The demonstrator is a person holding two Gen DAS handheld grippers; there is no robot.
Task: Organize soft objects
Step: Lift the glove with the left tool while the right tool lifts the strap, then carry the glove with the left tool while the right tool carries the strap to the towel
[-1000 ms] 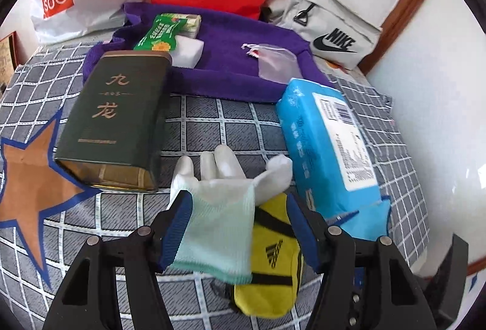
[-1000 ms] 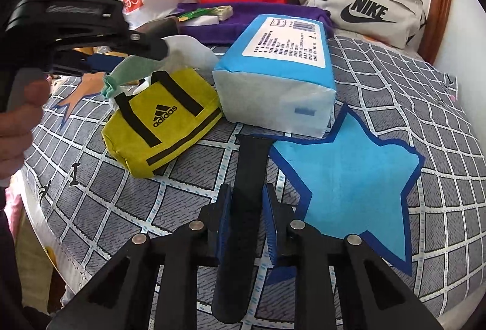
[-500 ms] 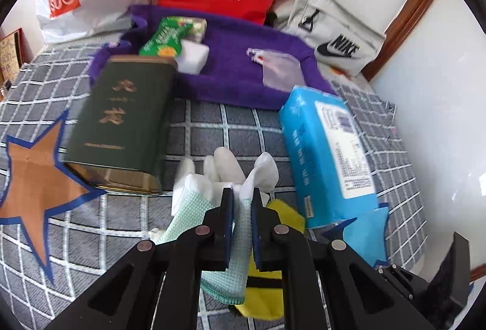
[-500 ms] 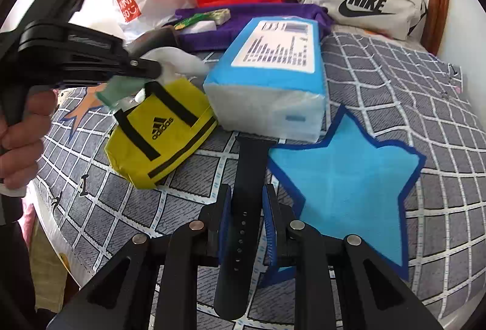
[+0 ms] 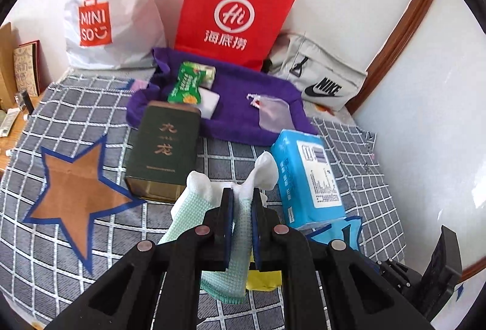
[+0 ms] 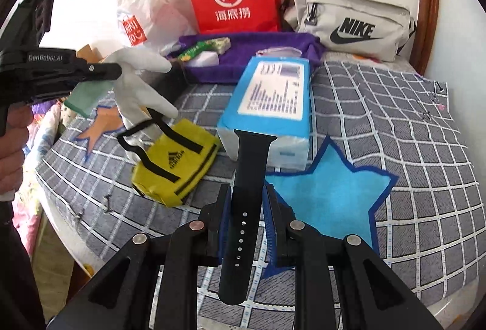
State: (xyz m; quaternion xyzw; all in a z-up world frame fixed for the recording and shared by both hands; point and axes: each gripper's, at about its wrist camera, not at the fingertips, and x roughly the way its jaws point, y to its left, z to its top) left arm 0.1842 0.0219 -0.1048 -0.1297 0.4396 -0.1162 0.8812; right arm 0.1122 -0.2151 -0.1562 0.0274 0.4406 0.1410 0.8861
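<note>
- We have just closed the jaws of our left gripper (image 5: 242, 202) on the white and mint glove (image 5: 212, 208), and it now hangs clear of the bed (image 6: 395, 105); a second ago it lay flat across the yellow pouch (image 6: 176, 163).
- We judge the glove picked and ready to carry to the purple tray (image 5: 231, 105) at the bed's far edge.
- Its cuff hangs below the clenched jaws; its fingers stick out beyond them.
- Our right gripper (image 6: 244, 208) grasps the black watch strap (image 6: 243, 208), which runs lengthwise between the jaws, lifted near the bed's front edge.
</note>
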